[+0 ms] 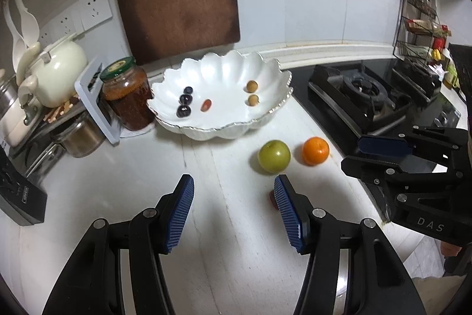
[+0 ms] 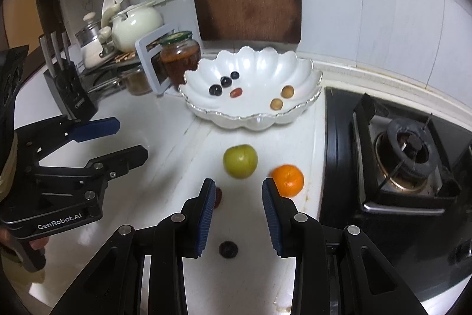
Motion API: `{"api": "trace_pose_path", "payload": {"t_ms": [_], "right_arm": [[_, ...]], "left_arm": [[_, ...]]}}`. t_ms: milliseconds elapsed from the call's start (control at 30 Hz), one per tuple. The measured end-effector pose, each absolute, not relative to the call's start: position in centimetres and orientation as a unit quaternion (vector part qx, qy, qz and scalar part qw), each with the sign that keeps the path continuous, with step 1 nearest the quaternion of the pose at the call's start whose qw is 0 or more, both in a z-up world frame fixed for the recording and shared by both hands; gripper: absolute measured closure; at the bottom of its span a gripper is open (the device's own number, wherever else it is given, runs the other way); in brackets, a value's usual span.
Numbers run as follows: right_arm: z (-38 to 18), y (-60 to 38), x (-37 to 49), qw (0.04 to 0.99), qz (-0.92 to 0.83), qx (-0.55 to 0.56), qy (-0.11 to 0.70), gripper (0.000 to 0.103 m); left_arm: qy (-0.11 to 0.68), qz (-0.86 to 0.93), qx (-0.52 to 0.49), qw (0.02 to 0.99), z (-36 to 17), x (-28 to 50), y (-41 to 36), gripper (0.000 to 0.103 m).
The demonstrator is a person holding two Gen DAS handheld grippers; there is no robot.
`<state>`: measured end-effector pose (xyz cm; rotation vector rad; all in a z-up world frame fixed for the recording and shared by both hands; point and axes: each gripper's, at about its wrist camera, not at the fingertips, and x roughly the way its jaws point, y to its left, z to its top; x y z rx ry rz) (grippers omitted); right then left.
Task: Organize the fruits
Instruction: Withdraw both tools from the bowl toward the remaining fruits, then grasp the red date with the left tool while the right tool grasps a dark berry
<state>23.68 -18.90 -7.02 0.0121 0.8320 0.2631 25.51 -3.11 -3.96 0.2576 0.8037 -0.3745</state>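
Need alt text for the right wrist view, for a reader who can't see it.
The right gripper hangs open over a white counter, empty, with a dark berry below it, and a green apple and an orange just ahead. Beyond sits a scalloped white bowl holding small fruits; the left gripper is at left, a gas stove at right.

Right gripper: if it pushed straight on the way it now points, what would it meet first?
Probably the dark berry lying on the counter between the open right gripper; depth is hard to judge.

dim, soft, fisheye-warped edges
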Motion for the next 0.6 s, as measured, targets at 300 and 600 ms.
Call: {"api": "trace_pose_path", "payload": {"t_ms": [300, 600], "right_arm": [[-8.7, -18.5, 22.7, 0.897, 0.127, 0.012, 0.423, 0.069], [-10.7, -18.3, 22.2, 0.883, 0.13, 0.025, 0.449, 0.069]], "left_arm": [[0.408, -0.208, 0.13, 0.88, -6.2, 25.3, -3.5, 0.047], [0.411, -0.228, 0.132, 0.873, -7.7, 25.2, -3.8, 0.047]]}}
